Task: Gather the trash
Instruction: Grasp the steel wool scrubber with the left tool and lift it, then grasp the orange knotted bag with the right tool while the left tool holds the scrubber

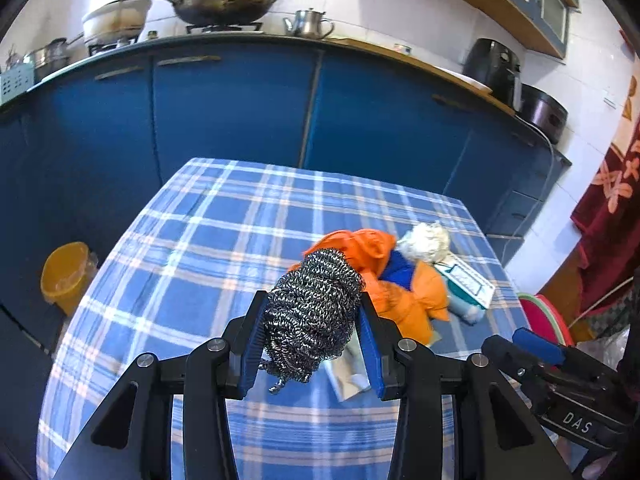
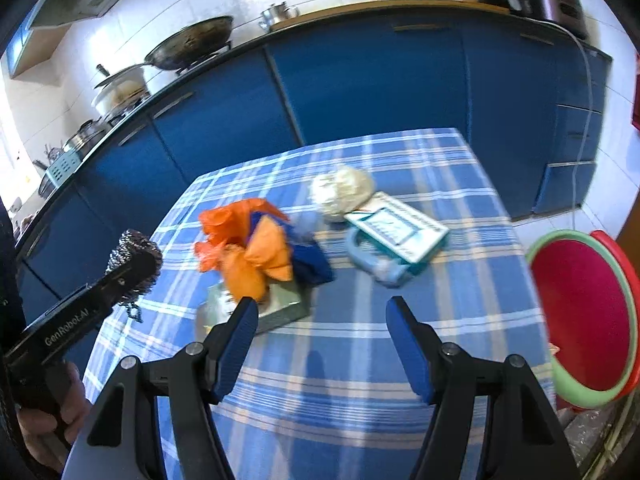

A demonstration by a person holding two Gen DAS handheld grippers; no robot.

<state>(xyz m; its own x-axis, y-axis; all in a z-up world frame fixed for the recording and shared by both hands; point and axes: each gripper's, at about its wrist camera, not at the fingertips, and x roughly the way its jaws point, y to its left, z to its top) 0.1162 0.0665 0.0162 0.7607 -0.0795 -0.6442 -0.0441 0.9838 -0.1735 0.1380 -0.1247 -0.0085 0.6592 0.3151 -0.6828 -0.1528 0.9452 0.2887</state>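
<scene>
My left gripper (image 1: 312, 300) is shut on a steel wool scrubber (image 1: 314, 312) and holds it above the checked tablecloth (image 1: 200, 248). The scrubber also shows in the right wrist view (image 2: 134, 258), at the left. My right gripper (image 2: 320, 308) is open and empty above the table, just short of the trash pile. The pile holds crumpled orange plastic (image 2: 248, 248), a blue wrapper (image 2: 312, 264), a flat green-grey packet (image 2: 280, 308), a white crumpled ball (image 2: 344, 194), and a teal-and-white box (image 2: 400, 232) lying on a light blue object (image 2: 372, 260).
A yellow bin (image 1: 66, 276) stands on the floor left of the table. Red and green basins (image 2: 584, 320) are stacked at the right. Blue cabinets (image 1: 240, 112) with a wok (image 1: 224, 2), pots and a kettle (image 1: 310, 24) run behind the table.
</scene>
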